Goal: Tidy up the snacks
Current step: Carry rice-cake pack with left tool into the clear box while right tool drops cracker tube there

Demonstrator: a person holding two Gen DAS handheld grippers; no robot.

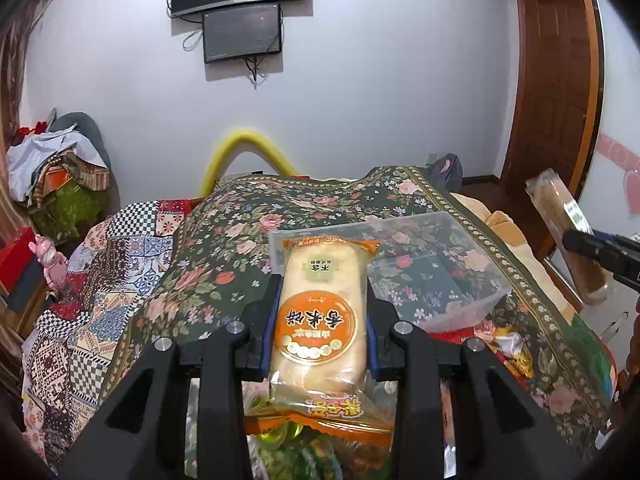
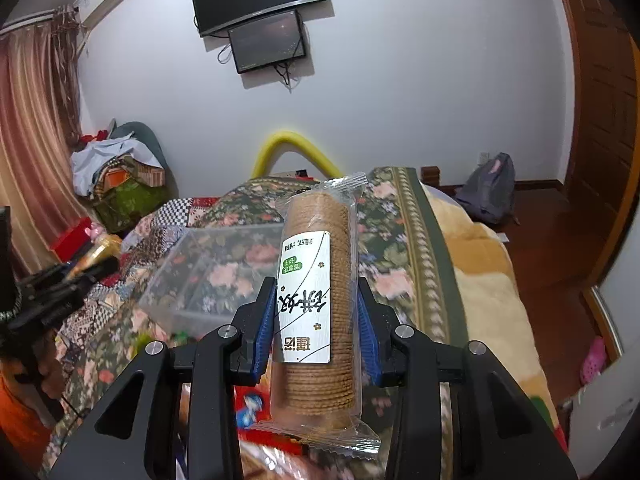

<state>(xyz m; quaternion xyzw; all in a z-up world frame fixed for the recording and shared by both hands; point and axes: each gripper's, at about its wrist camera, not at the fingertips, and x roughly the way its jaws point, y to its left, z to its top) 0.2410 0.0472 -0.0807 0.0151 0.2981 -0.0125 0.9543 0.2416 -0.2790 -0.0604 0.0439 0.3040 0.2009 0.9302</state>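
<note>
My left gripper (image 1: 322, 290) is shut on an orange-trimmed pack of rice crackers (image 1: 320, 312), held above the bed in front of a clear plastic box (image 1: 440, 264) that lies on the floral bedspread. My right gripper (image 2: 314, 294) is shut on a clear sleeve of round brown biscuits (image 2: 316, 300) with a white label, held upright above the bed. The box also shows in the right wrist view (image 2: 208, 272), to the left of the biscuits. The right gripper (image 1: 596, 248) with its biscuits appears at the right edge of the left wrist view; the left gripper (image 2: 72, 276) appears at the left of the right wrist view.
More snack packets (image 1: 508, 344) lie on the floral bedspread (image 1: 224, 264) near me. A pile of clothes (image 2: 120, 176) sits at the far left. A yellow foam tube (image 2: 292, 148) arches behind the bed. A backpack (image 2: 490, 188) leans on the far wall.
</note>
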